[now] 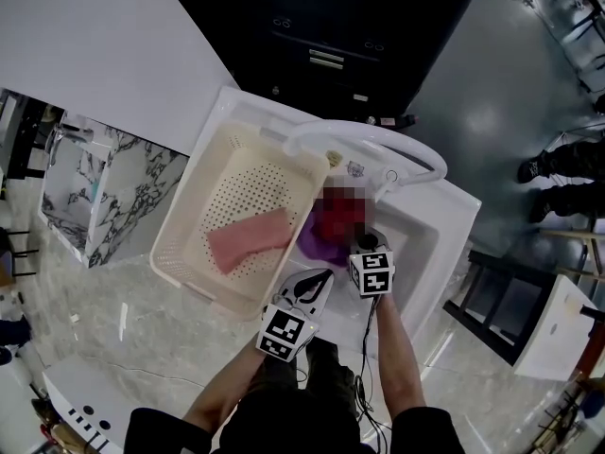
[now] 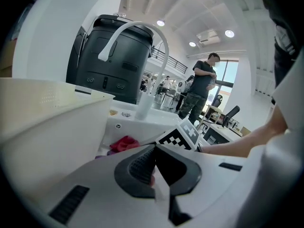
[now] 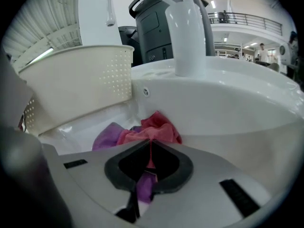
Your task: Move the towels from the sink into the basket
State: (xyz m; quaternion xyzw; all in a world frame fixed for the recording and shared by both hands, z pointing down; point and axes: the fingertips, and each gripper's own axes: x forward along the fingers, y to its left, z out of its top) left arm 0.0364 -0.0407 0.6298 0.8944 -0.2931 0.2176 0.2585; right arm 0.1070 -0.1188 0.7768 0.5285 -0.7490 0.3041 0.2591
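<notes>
Our R gripper is down in sink, right of basket. Jaws pinched on red towel, w/ bit of purple fabric showing behind pads. Red towel and purple towel bunched at sink's left side, next to basket wall. Our L gripper at near edge, just left of R gripper; jaws together, nothing held. Pink towel lies flat on basket floor. Faucet arcs over far side of sink.
</notes>
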